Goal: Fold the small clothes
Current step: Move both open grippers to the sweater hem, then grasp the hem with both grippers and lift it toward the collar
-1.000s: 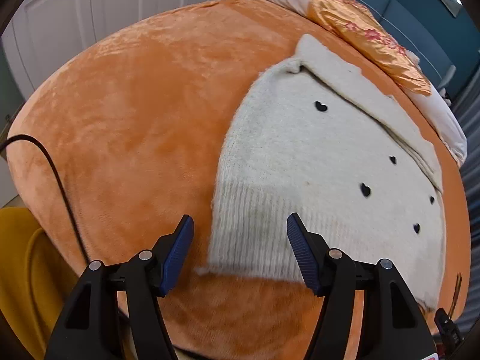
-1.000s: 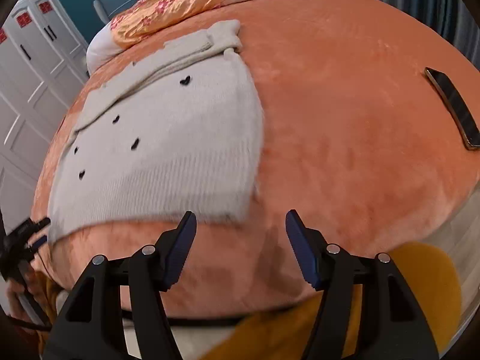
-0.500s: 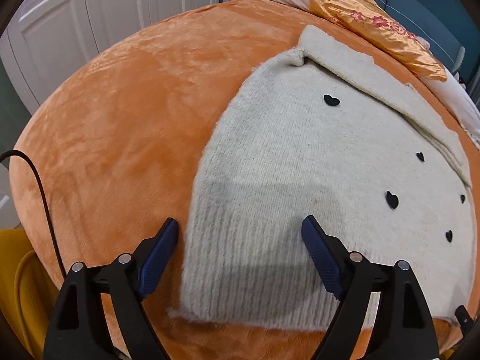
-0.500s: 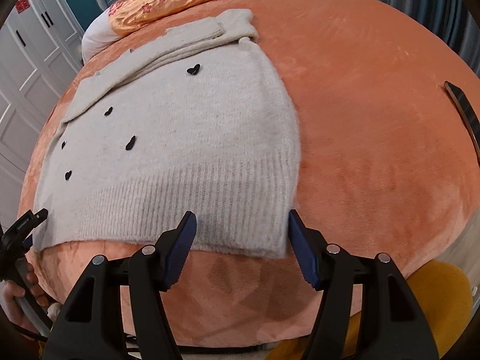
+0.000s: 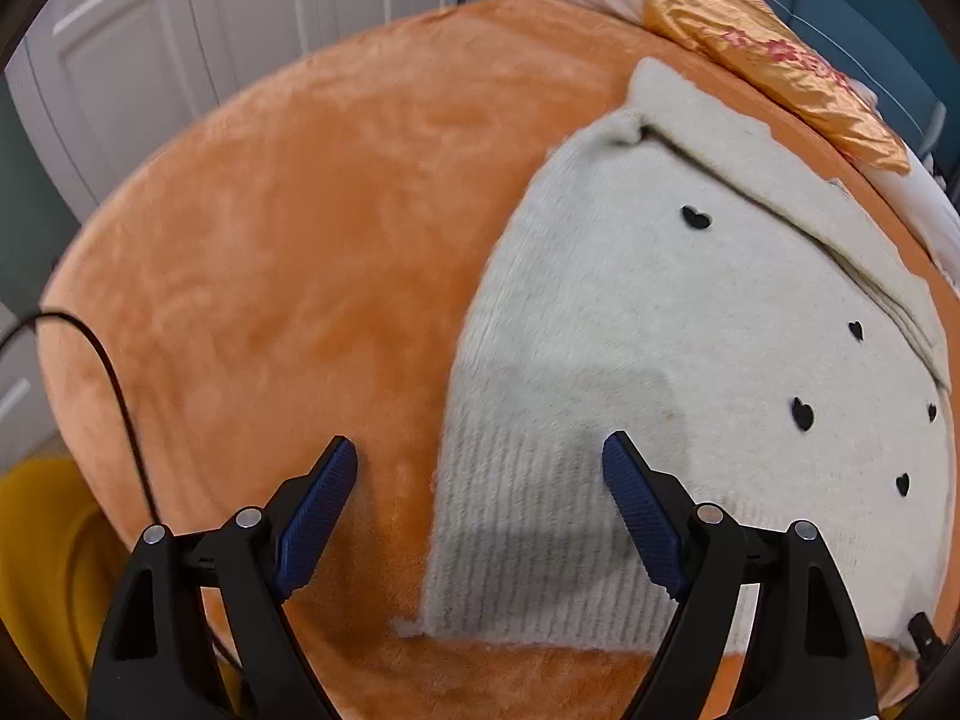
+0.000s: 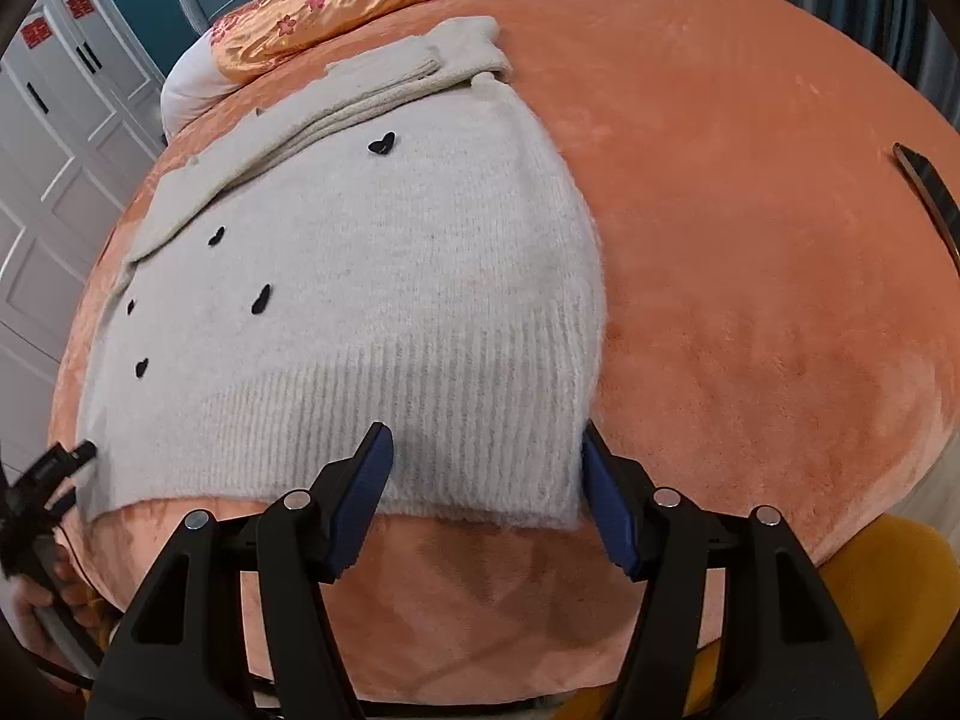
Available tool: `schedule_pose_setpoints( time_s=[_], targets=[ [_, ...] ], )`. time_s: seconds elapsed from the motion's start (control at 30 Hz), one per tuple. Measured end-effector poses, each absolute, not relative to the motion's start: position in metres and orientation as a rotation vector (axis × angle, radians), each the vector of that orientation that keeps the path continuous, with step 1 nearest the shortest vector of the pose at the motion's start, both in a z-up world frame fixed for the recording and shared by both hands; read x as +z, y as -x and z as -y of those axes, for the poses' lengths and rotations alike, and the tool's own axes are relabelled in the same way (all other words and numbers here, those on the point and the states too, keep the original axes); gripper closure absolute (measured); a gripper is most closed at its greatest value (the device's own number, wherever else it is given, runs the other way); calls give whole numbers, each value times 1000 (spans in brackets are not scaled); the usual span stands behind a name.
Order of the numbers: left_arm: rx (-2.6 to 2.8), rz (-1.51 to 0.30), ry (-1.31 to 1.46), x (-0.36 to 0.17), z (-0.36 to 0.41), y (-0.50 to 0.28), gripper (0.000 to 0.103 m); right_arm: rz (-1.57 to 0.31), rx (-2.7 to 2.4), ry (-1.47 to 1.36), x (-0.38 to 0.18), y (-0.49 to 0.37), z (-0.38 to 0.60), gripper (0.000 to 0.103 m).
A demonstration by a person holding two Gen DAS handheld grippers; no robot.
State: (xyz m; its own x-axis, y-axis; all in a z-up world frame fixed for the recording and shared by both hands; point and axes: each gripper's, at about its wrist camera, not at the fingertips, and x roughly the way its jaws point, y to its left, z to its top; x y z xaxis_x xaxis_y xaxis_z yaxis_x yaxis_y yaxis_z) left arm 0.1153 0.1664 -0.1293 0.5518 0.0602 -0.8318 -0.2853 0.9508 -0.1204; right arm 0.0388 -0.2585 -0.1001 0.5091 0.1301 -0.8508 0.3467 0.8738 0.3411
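A cream knitted sweater (image 5: 660,372) with small black hearts lies flat on an orange plush blanket (image 5: 288,252), its sleeves folded across the far end. My left gripper (image 5: 480,468) is open and empty, straddling the sweater's near left hem corner. In the right wrist view the sweater (image 6: 372,300) fills the middle. My right gripper (image 6: 486,456) is open and empty, its jaws on either side of the ribbed hem's near right corner. The left gripper (image 6: 54,468) shows at the left edge.
An orange satin pillow (image 5: 774,72) and white bedding (image 6: 192,90) lie at the far end. A dark phone (image 6: 927,192) rests on the blanket at right. A black cable (image 5: 108,372) hangs at left. White wardrobe doors (image 5: 150,36) stand behind. Yellow fabric (image 6: 876,600) lies below the bed's edge.
Both grippers have moved forward and down onto the sweater's near hem corners. The left one shifted left so its jaws now straddle the left corner. Both stay open.
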Motion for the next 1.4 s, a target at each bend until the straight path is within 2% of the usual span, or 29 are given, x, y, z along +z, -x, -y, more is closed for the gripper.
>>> schedule_pose_setpoints(
  time_s=[0.1,0.13,0.2,0.23,0.27,0.3,0.47,0.6,0.73,0.97,1.03,1.17,1.3,1.4],
  targets=[
    [195,-963,258,-129,-167,-116,22,-1036,-123,-547,-98,-41,261,49],
    [185,-965,257,-129,-166,-117,23,-1036,-122,-556,-98,-42,262,54],
    [159,-962,283,-127,-168,-117,35,-1038,-120,-568,-99,-44,262,72],
    [130,-960,303,-126,-169,-118,58,-1037,-114,-571,-99,-45,263,90],
    [87,-971,326,-124,-169,-119,86,-1031,-113,-574,-97,-45,263,93],
    [38,-991,355,-122,-170,-120,97,-1015,-111,-578,-93,-44,263,94],
    [-67,-903,364,-76,-170,-96,98,-865,-85,-533,-40,-18,265,97],
    [-169,-846,282,-36,-166,-52,99,-836,-57,-450,-10,17,266,97],
    [-204,-871,242,-30,-171,-6,99,-880,-42,-381,-4,60,267,97],
    [-188,-1052,235,-52,-194,72,99,-1079,26,-265,-14,146,242,97],
    [-186,-1056,287,-45,-200,79,99,-1069,23,-259,-6,156,240,97],
    [-220,-893,298,-4,-191,54,99,-877,-32,-272,29,125,256,97],
    [-227,-661,262,42,-167,-14,99,-664,-102,-285,51,58,282,97],
    [-184,-552,244,55,-151,-74,99,-582,-147,-336,49,-6,309,97]
  ],
)
